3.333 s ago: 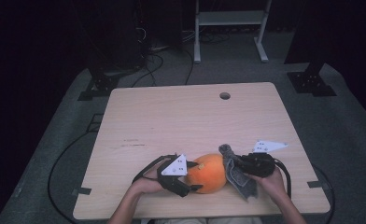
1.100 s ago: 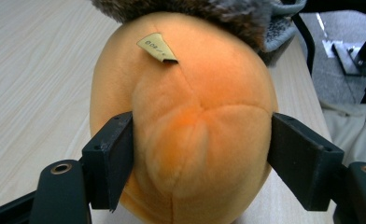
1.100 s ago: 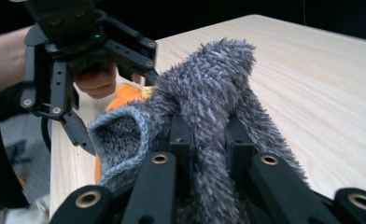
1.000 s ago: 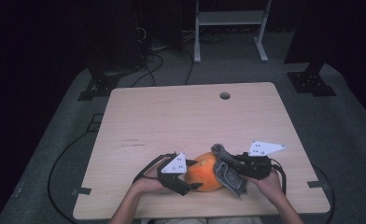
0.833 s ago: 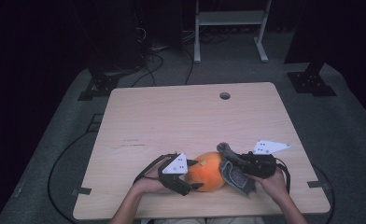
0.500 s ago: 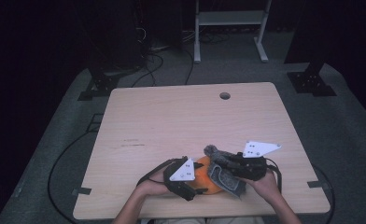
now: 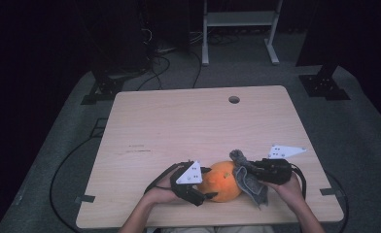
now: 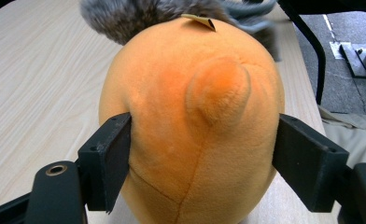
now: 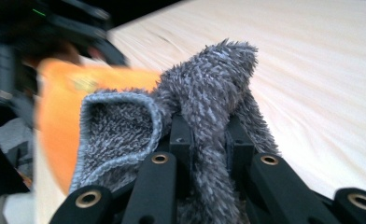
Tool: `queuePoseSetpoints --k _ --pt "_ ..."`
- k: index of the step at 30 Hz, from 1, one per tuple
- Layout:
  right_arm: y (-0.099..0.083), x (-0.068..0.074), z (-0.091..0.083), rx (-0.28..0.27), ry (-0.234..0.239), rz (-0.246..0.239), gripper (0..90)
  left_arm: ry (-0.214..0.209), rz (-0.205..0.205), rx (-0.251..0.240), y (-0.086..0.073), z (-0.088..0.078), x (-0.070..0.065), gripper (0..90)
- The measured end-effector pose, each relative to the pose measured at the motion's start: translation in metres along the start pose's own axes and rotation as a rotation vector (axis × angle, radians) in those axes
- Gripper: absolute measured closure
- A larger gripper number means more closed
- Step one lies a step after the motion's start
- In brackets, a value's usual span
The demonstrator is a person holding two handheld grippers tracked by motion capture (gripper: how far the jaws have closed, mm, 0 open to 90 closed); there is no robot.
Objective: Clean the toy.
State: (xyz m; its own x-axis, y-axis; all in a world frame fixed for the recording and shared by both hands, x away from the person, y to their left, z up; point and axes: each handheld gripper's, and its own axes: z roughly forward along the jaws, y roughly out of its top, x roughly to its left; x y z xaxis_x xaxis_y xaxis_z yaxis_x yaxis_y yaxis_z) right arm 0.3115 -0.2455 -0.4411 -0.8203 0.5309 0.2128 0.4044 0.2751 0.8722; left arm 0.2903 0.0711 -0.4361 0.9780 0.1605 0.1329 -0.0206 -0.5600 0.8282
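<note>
An orange plush ball [image 7: 221, 180] sits near the table's front edge, between both hands. My left gripper [image 7: 204, 183] is shut on the plush ball [image 8: 195, 135], one jaw pressed on each side of it. My right gripper [image 7: 249, 172] is shut on a grey fuzzy cloth [image 7: 249, 180], which hangs against the ball's right side. In the right gripper view the grey cloth [image 9: 204, 107] bunches up between the two jaws, with the orange ball [image 9: 55, 126] blurred behind it. A tuft of the cloth [image 8: 120, 16] shows over the ball's top in the left gripper view.
The wooden table [image 7: 188, 126] stretches bare ahead of the hands, with a round cable hole [image 7: 234, 99] near its far edge. A white frame stand [image 7: 237, 29] and cables [image 7: 154, 58] lie on the floor beyond. A black cable [image 7: 67, 165] runs off the table's left side.
My right gripper has been moving the grey cloth back and forth over the ball's right side. The left gripper has kept its hold on the ball in roughly the same place.
</note>
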Motion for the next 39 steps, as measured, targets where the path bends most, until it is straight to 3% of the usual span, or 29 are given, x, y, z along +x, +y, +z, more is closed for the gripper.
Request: queuePoseSetpoints --k 3,5,8,10,12,17,19,21,23,25,28,31,33,36,38,39 --pt "0.000 -0.002 -0.004 -0.004 0.001 0.015 76.8 -0.009 0.023 0.001 0.000 0.000 -0.002 23.8" --pt "0.009 0.005 -0.006 -0.031 0.048 -0.002 76.8 -0.018 0.046 0.003 0.000 0.002 -0.005 23.9" --pt "0.023 0.022 -0.001 -0.053 0.109 -0.067 76.8 -0.034 0.076 0.016 0.002 0.003 -0.007 23.9" --pt "0.026 0.029 0.006 -0.028 0.107 -0.103 76.8 -0.040 0.080 0.026 0.001 0.003 -0.008 23.9" --pt "0.024 0.024 0.009 -0.025 0.118 -0.083 76.9 -0.042 0.076 0.023 -0.001 0.001 -0.007 24.3" --pt "0.005 0.000 0.005 -0.010 0.080 0.020 76.9 -0.045 0.077 0.018 -0.002 0.000 -0.005 24.4" --pt "0.001 -0.005 0.003 0.015 0.051 0.030 76.8 -0.021 0.055 0.014 -0.002 0.001 -0.003 19.4" --pt "0.001 -0.007 -0.002 0.016 0.034 0.032 76.8 -0.001 -0.010 0.017 -0.004 0.004 0.001 12.0" --pt "0.005 -0.004 -0.007 -0.008 0.041 0.015 76.8 -0.020 -0.056 0.022 -0.007 0.008 0.003 8.4" --pt "0.014 0.006 -0.012 -0.047 0.062 -0.016 76.9 -0.029 -0.050 0.014 -0.007 0.008 0.002 10.2" --pt "0.030 0.027 -0.012 -0.093 0.134 -0.077 76.9 -0.018 -0.032 0.012 -0.005 0.008 0.001 15.7" --pt "0.040 0.050 -0.005 -0.081 0.197 -0.140 76.9 -0.010 -0.034 0.014 -0.005 0.006 0.002 20.1" --pt "0.042 0.057 0.000 -0.051 0.198 -0.177 76.8 -0.012 -0.054 -0.001 -0.007 0.005 0.003 22.1" --pt "0.034 0.048 0.008 -0.002 0.147 -0.175 76.9 -0.013 -0.082 -0.026 -0.008 0.005 0.006 24.8" --pt "0.023 0.032 0.006 -0.045 0.171 -0.080 76.9 -0.013 -0.093 -0.033 -0.008 0.005 0.007 25.1" --pt "0.020 0.025 0.005 -0.052 0.153 -0.057 76.9 -0.015 -0.099 -0.035 -0.008 0.005 0.007 25.1"
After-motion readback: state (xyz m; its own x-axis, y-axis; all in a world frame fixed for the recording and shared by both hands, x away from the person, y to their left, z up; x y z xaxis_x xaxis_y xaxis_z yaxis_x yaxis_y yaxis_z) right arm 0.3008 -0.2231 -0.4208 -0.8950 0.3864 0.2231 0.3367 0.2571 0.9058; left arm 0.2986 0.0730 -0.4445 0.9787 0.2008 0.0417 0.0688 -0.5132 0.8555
